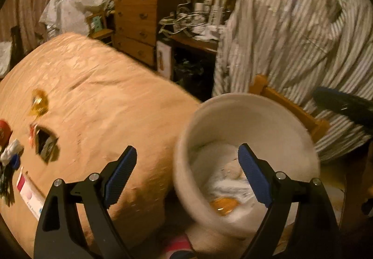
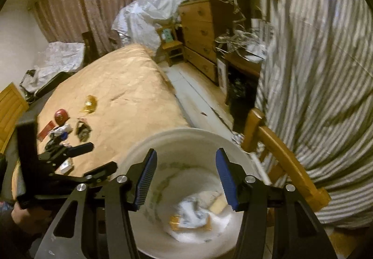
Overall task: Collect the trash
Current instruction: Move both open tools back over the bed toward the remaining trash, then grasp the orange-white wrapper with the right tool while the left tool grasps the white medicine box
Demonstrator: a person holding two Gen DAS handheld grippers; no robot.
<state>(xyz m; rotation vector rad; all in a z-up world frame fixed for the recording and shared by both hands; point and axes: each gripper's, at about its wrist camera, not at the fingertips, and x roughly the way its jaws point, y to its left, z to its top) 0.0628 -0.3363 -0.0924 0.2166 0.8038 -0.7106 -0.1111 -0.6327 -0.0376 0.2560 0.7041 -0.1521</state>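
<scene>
A white bin (image 1: 244, 119) (image 2: 186, 140) stands beside the bed and holds crumpled paper and a yellow wrapper (image 1: 223, 205). Both grippers are open and empty. My left gripper (image 1: 186, 177) hangs over the bed's edge and the bin's rim; it shows in the right wrist view (image 2: 98, 158) at the left. My right gripper (image 2: 184, 179) is above the bin's mouth. Trash lies on the bed: a gold wrapper (image 1: 39, 101) (image 2: 89, 103), a dark wrapper (image 1: 46, 144) (image 2: 82, 129), a red round thing (image 2: 61, 115), crumpled white paper (image 1: 10, 153) (image 2: 63, 129) and a red-white packet (image 1: 25, 191).
The tan bedspread (image 1: 105, 96) (image 2: 130, 86) fills the left. A wooden chair (image 2: 277, 144) draped with striped cloth (image 1: 303, 37) stands right of the bin. A wooden dresser (image 1: 137, 21) and a cluttered desk (image 2: 244, 58) are at the back.
</scene>
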